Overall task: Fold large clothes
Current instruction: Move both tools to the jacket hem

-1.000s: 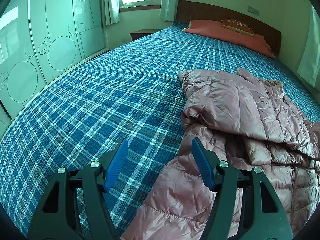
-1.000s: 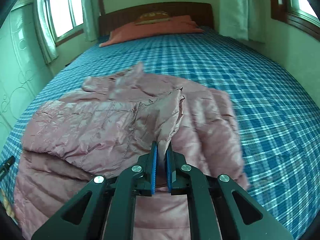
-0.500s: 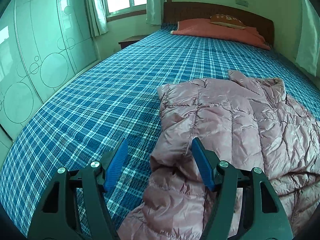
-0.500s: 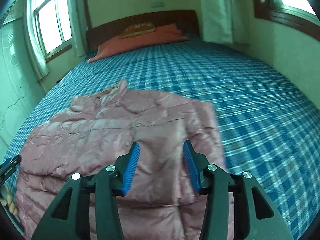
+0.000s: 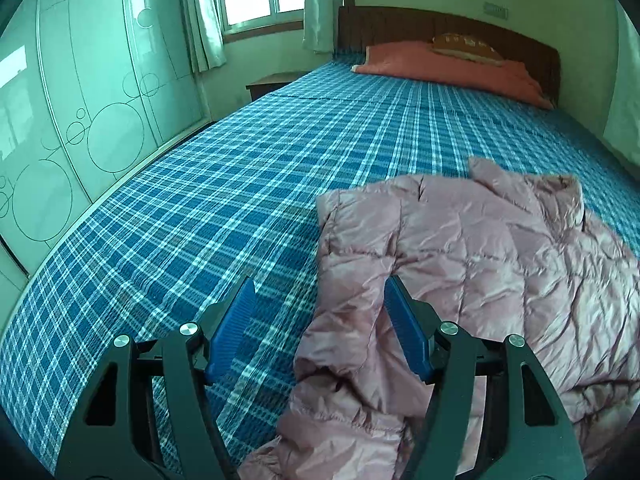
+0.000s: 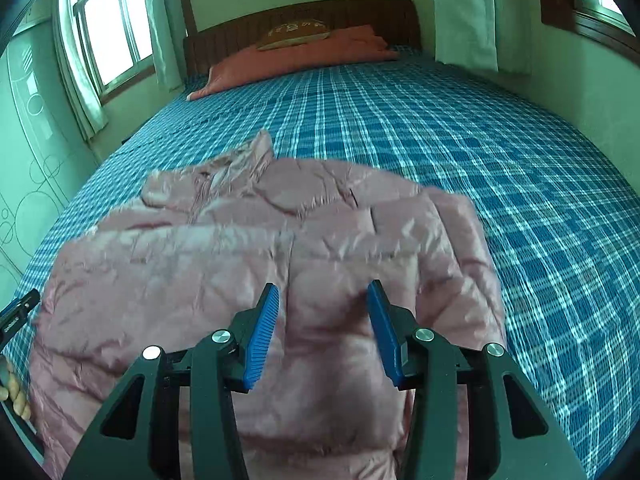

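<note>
A pink quilted puffer jacket [image 5: 472, 256] lies on the blue plaid bed [image 5: 240, 184], collar toward the headboard, both sleeves folded in over the body. My left gripper [image 5: 320, 300] is open and empty at the jacket's left edge, with a folded sleeve between its fingers. My right gripper [image 6: 323, 300] is open and empty just above the jacket [image 6: 280, 248], over the folded right sleeve. The left gripper's tip [image 6: 16, 312] and the hand that holds it show at the left edge of the right wrist view.
A salmon pillow [image 5: 448, 68] and a brown cushion [image 5: 466, 45] lie by the wooden headboard [image 6: 304, 16]. A glass-door wardrobe [image 5: 80, 92] stands left of the bed, with a nightstand [image 5: 272, 82] by the window. Curtains [image 6: 464, 12] hang on the right.
My right gripper let go of the right sleeve, which now lies folded over the jacket, and opened. My left gripper stayed open and shifted along the jacket's left edge.
</note>
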{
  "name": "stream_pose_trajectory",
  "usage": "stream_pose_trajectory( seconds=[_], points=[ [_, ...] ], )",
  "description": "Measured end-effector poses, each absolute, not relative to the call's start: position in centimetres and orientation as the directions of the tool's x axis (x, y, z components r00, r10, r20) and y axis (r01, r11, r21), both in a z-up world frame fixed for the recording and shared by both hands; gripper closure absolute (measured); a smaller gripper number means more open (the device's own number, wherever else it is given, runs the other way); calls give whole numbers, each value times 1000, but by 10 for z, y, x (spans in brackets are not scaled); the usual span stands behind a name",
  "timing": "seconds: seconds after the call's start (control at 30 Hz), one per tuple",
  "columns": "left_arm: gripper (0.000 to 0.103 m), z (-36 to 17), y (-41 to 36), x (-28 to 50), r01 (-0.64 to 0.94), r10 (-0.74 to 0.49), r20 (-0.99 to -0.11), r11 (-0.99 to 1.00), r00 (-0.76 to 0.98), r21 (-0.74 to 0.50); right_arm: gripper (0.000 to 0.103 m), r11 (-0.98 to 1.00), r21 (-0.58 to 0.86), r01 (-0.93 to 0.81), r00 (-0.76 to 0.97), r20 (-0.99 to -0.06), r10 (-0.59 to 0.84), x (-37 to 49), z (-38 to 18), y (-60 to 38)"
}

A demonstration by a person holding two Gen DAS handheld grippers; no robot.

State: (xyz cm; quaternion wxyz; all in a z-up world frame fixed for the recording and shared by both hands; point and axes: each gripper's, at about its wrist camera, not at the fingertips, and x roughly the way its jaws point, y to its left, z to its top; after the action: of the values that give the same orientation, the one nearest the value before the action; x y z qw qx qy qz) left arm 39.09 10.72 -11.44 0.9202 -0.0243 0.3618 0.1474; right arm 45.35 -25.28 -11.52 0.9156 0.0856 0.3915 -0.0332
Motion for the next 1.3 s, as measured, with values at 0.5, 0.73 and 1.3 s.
stream_pose_trajectory(
  seconds=[0.5, 0.73, 1.3],
  points=[
    [33, -166, 118, 420, -281, 223, -787, 957, 575, 66, 50, 994, 2, 107, 646, -760, -68, 442, -153, -239],
    [34, -139, 128, 378, -273, 169, -781, 962, 601, -2, 49, 985, 119, 123, 657, -754, 9, 393, -120, -258],
    [34, -144, 174, 115, -417, 89, -832, 891, 548, -179, 43, 921, 240, 307, 606, -795, 5, 142, -125, -333]
  ],
)
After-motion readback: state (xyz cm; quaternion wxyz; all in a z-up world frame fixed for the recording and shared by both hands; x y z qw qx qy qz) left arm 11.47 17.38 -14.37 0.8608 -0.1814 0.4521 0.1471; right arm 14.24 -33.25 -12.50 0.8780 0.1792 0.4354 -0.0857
